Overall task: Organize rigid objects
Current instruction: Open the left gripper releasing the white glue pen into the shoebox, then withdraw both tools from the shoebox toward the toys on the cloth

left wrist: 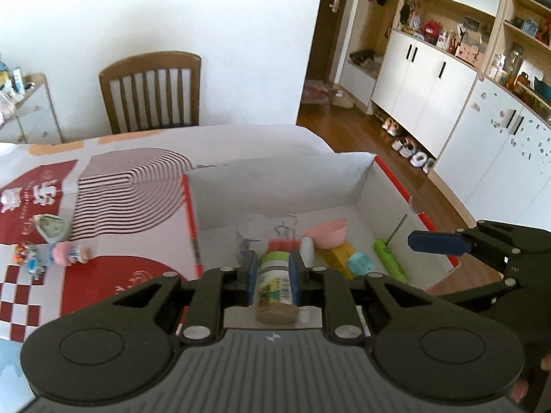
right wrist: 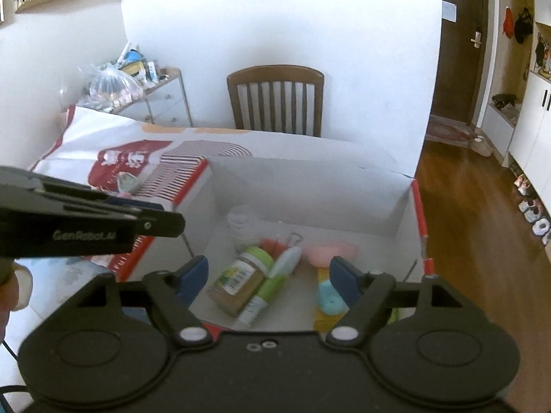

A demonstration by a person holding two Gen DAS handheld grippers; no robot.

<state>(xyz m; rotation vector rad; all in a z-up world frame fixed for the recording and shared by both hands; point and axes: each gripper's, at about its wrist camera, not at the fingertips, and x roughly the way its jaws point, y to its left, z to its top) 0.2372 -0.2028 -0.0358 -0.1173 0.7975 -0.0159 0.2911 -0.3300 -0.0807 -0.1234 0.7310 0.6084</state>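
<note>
Your left hand-held gripper (left wrist: 273, 277) is clenched on a spice jar (left wrist: 274, 284) with a green lid, holding it level just above the near end of the open white box (left wrist: 365, 186) on the desk (left wrist: 241, 137). In the right wrist view, though, the same jar (right wrist: 241, 280) seems to lie on the box floor, so I cannot tell whether it is already down. Your right hand-held gripper (right wrist: 268, 280) is spread wide and empty over the box. The step looks like placing the jar; next, lower it into the bare patch beside the binder clip (left wrist: 284, 237) and release. A doll (left wrist: 70, 254) waits on the desk outside.
</note>
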